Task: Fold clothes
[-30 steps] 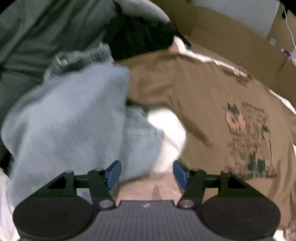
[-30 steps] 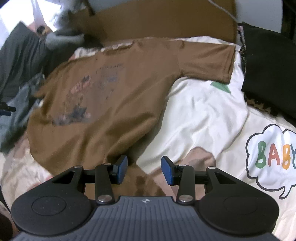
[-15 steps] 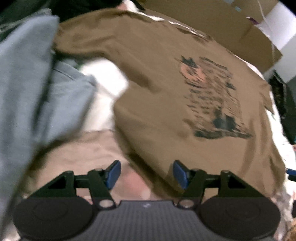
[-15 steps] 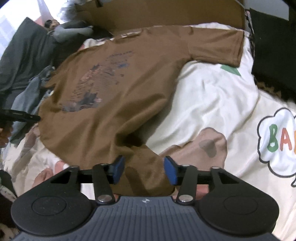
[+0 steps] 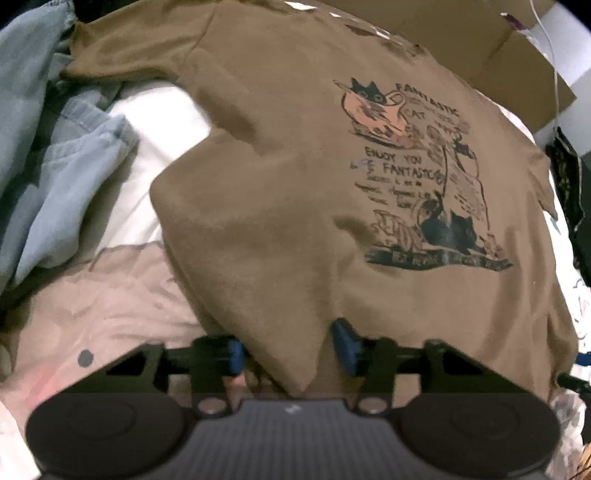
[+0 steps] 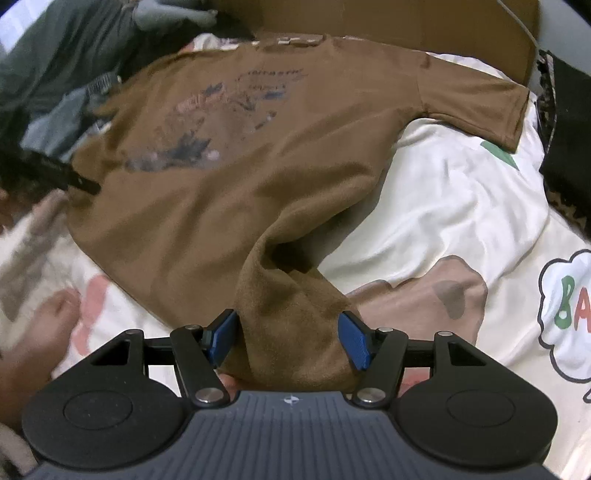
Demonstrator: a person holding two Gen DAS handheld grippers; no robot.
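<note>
Brown T-shirt (image 6: pixel 258 177) lies face up on the printed bedsheet (image 6: pixel 443 206), collar toward the cardboard (image 6: pixel 388 22) at the far end, cat print (image 5: pixel 417 177) showing. One short sleeve (image 6: pixel 476 103) is spread on the right side, the other sleeve (image 5: pixel 136 48) reaches toward the pale blue jeans (image 5: pixel 62 158) heaped on the left. A dark green garment (image 6: pixel 62 48) waits behind them.

Step in hand, as I judge it: you are taking the bottom hem at both corners, to start the first fold.

Left gripper (image 5: pixel 286 349): jaws are closing, at about medium width, w/ the left hem corner between them. The blue pads (image 5: pixel 345 347) do not seem to press the cloth yet, so I count it as not gripped.

Right gripper (image 6: pixel 286 338): jaws are opening and stand rather wide. A bunched ridge of the hem sits between the pads (image 6: pixel 354 345), which are about at its edges; no real pinch is visible.

Next move, I think: close both grippers fully on the hem, approx. at the same time, then lift and carry the hem toward the collar. The right corner is rumpled, so pull it flat first, otherwise the fold gets a crease. Watch also that you catch only the shirt & not the bedsheet under it.
</note>
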